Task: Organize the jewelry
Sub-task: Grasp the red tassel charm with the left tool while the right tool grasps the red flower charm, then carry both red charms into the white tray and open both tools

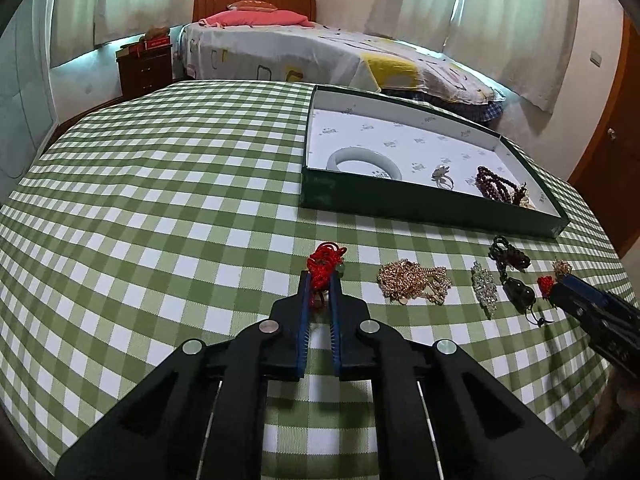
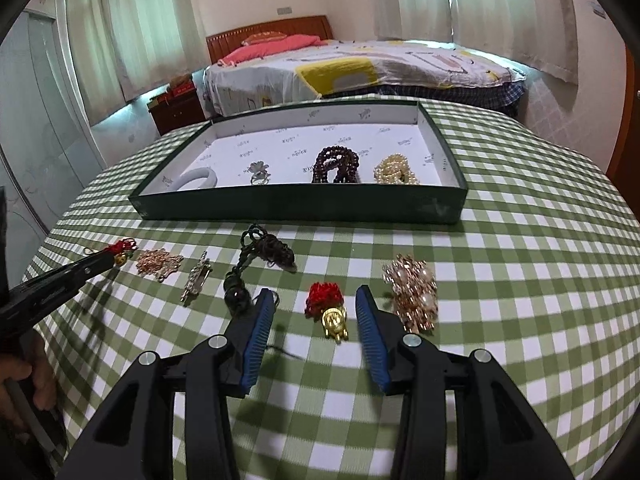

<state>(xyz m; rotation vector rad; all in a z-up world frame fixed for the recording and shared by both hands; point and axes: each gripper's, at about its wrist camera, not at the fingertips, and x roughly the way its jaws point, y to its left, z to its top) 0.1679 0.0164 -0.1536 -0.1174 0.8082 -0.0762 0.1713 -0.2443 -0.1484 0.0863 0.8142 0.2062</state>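
My left tool [image 1: 320,280] pinching knotted red cord [image 1: 325,261], right tool [image 2: 316,300] agape; glossy bangle [image 1: 363,163] at nine o'clock in green box [image 1: 420,204].

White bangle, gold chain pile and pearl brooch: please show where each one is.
White bangle [image 1: 362,161], left wrist view, upper band.
Gold chain pile [image 1: 412,282], left wrist view, middle.
Pearl brooch [image 2: 412,290], right wrist view, centre.

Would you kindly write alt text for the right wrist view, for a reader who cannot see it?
The right gripper, fingers open, straddles a red-corded gold charm on a green checked tablecloth. Other jewelry lies alongside, and a green box behind holds a bangle, ring and beads. At far left, the left gripper pinches a red cord.
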